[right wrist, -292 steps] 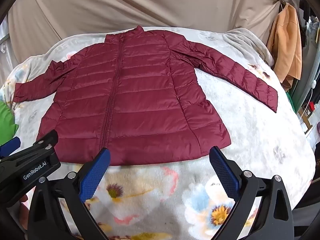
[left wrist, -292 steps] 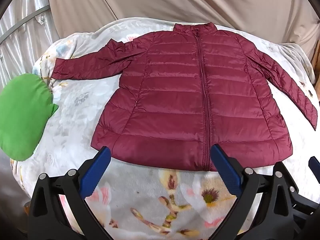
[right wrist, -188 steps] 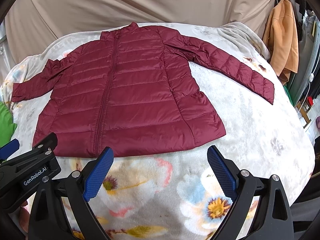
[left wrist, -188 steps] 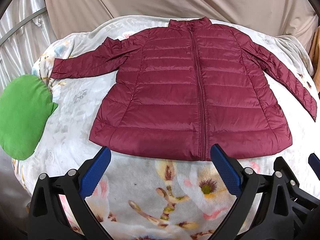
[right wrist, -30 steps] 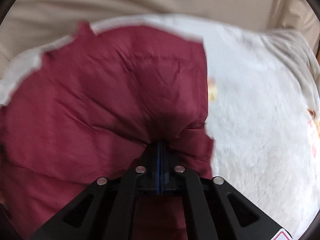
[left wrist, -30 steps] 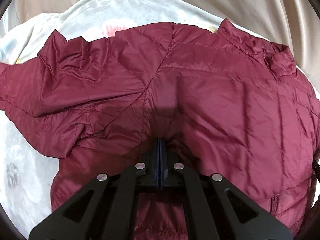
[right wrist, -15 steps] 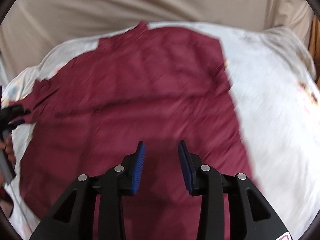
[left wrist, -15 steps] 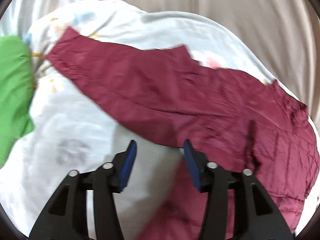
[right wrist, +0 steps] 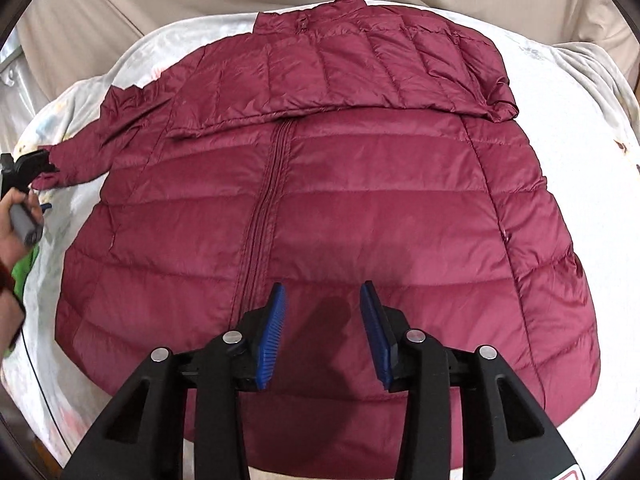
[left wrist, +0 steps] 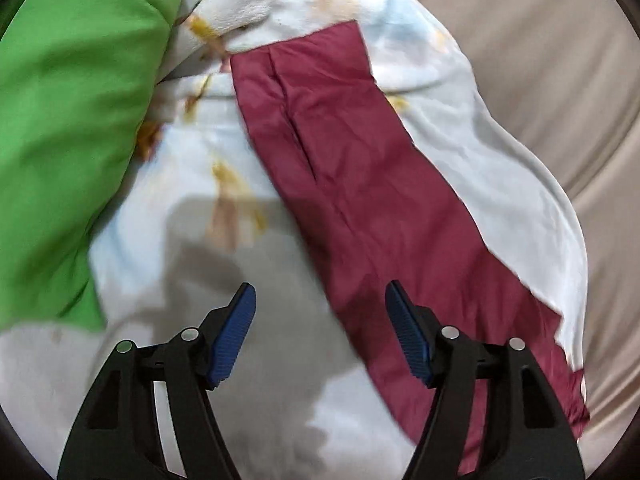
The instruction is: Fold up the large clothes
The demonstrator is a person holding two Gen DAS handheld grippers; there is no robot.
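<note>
Just changed: a second ago both your grippers were pinched on the jacket [right wrist: 320, 200]; now they've let go, and one sleeve lies folded across the chest.
Meaning: first sleeve fold looks done; the other sleeve [left wrist: 360, 184] remains.
Left gripper [left wrist: 320, 336]: spread, empty, over the blanket [left wrist: 272, 280] beside that sleeve, lower centre.
Right gripper [right wrist: 322, 336]: part open, empty, above the jacket's hem.
Jacket: centre frame, flat on the bed.

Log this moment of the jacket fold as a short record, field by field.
jacket: maroon, zipped, front up on the blanket
right sleeve: folded across the chest
left sleeve: stretched out flat, not yet folded
left gripper: open, above the blanket beside the left sleeve
right gripper: open, over the lower front
cushion: green, left of the sleeve's cuff
</note>
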